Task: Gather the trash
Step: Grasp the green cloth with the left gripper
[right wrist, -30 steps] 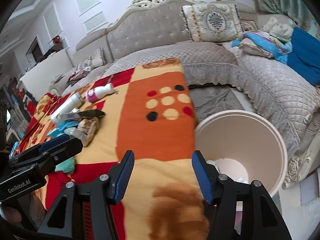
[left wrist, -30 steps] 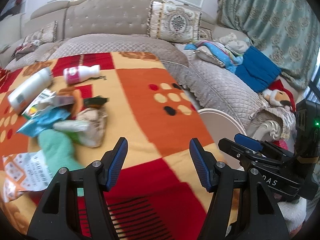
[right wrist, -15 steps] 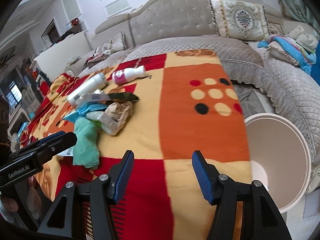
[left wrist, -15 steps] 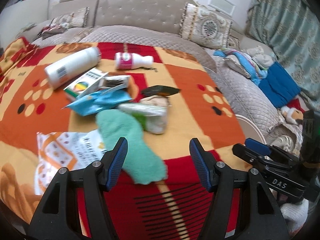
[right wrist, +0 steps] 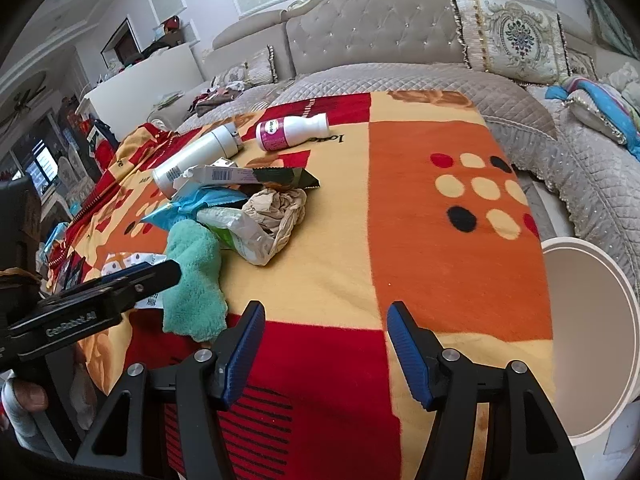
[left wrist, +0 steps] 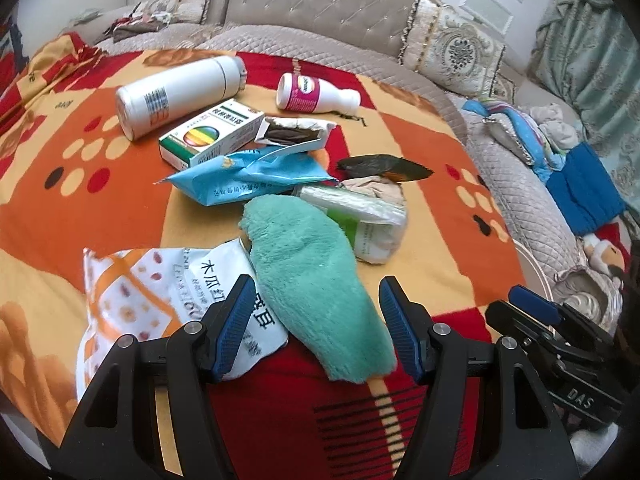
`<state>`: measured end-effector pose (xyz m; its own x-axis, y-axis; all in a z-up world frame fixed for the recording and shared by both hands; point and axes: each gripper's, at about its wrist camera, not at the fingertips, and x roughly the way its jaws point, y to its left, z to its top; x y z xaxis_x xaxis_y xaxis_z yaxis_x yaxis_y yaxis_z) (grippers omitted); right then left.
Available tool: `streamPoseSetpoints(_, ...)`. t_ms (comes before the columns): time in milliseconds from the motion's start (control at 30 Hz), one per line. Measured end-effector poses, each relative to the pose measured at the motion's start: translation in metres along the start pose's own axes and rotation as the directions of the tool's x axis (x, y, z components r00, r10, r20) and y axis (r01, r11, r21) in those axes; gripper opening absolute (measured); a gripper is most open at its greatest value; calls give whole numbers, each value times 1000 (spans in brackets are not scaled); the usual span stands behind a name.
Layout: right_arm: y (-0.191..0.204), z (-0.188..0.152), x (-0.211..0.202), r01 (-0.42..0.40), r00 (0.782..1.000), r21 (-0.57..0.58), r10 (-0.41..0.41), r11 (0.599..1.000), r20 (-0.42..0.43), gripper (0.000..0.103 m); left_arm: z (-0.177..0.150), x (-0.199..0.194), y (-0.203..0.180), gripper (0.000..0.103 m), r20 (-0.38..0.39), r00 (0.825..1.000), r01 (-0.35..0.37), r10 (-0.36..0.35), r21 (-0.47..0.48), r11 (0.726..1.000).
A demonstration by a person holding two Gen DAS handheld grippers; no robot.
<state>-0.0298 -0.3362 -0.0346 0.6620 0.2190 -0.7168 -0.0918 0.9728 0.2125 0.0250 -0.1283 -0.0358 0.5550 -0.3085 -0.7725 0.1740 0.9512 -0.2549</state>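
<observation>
Fluffy mint-green sock [left wrist: 316,276] limp atop crinkled wrappers, framed by the spread, empty left gripper [left wrist: 317,322].

This is a home living room. A grey tufted sofa [right wrist: 380,36] with a carved, scrolled crest runs across from ten to two o'clock, with an embroidered cushion [right wrist: 516,36] at one o'clock. Damask curtains [left wrist: 592,52] hang at two o'clock in the left wrist view. A red, orange and yellow patterned blanket [right wrist: 420,248] covers the surface in the middle. At nine o'clock stand a white cabinet [right wrist: 148,80] and cluttered shelves. Folded clothes [left wrist: 540,140] and a blue cloth [left wrist: 584,188] lie on the seat at three o'clock.
</observation>
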Motion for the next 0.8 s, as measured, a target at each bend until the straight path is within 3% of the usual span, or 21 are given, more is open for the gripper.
streamPoseSetpoints(200,-6,3,5,-6,1000,7,6,1000,-10,62,5,23,2,63,-35,999,-16,15,-25,1000)
streamPoseSetpoints(333,-9,3,9,-15,1000,15,15,1000,-21,63,5,26,-1,62,-19,1000,-12,12,-4,1000)
streamPoseSetpoints(367,-9,4,10,-18,1000,16,18,1000,-23,63,5,25,1,61,-16,1000,0,0,-9,1000)
streamPoseSetpoints(433,-8,5,11,-27,999,12,28,1000,-23,63,5,21,6,47,-18,999,26,-27,-20,999)
streamPoseSetpoints(500,-4,8,11,-44,999,0,44,999,-20,63,5,14,13,44,-26,998,54,-54,-21,998)
streamPoseSetpoints(633,13,16,16,-88,996,-43,87,995,-28,62,2,-6,23,42,-5,998,62,-62,5,998)
streamPoseSetpoints(733,31,24,24,-124,992,-96,122,988,-28,52,0,-22,34,42,11,998,59,-59,11,998)
streamPoseSetpoints(800,45,31,35,-133,991,-135,129,982,-37,52,-2,-31,43,42,21,998,50,-51,9,999)
